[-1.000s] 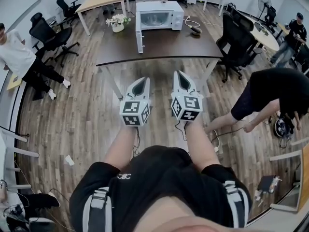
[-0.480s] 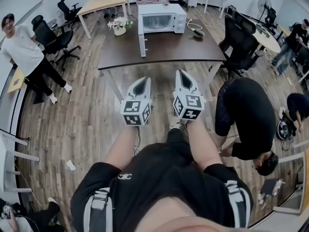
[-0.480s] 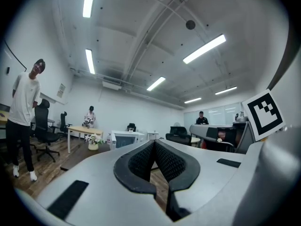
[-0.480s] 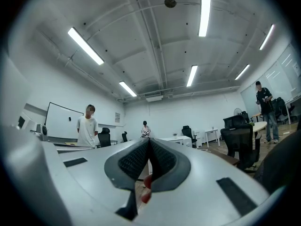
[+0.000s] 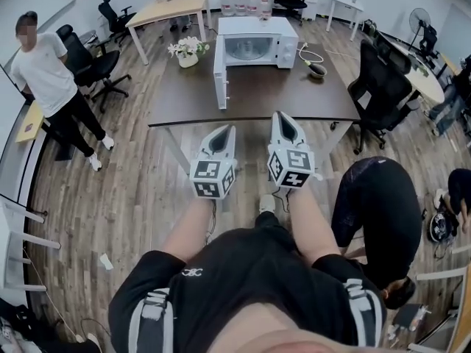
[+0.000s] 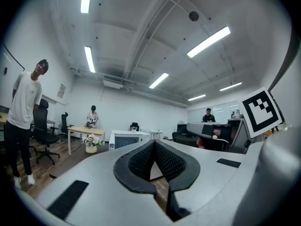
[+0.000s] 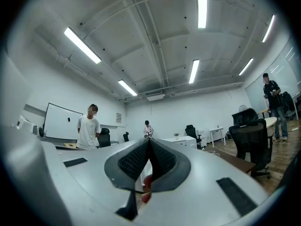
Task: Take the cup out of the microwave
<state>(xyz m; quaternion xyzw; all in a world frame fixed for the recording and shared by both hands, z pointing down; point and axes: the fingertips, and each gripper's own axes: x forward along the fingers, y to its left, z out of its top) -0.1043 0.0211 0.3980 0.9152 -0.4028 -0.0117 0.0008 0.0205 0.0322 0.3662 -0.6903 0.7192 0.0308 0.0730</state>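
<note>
A white microwave (image 5: 257, 41) stands at the far side of a dark table (image 5: 294, 98), with its door (image 5: 219, 72) swung open toward me. No cup shows in any view; the microwave's inside is too small to make out. Both grippers hang side by side in front of the table's near edge, pointing at it, and both are empty. My left gripper (image 5: 225, 129) has its jaws together, and so does my right gripper (image 5: 282, 115). In the left gripper view the microwave (image 6: 129, 138) sits just left of the shut jaws.
A vase of flowers (image 5: 188, 50) stands left of the microwave, and a dark bowl-like object (image 5: 318, 70) with a cable lies to its right. Black office chairs (image 5: 386, 79) stand at the table's right. One person (image 5: 51, 72) stands at left, and another (image 5: 375, 212) bends down close on my right.
Both grippers have moved forward together, and the table and microwave are nearer. The person at right has bent down closer to me. The person at left has shifted.
</note>
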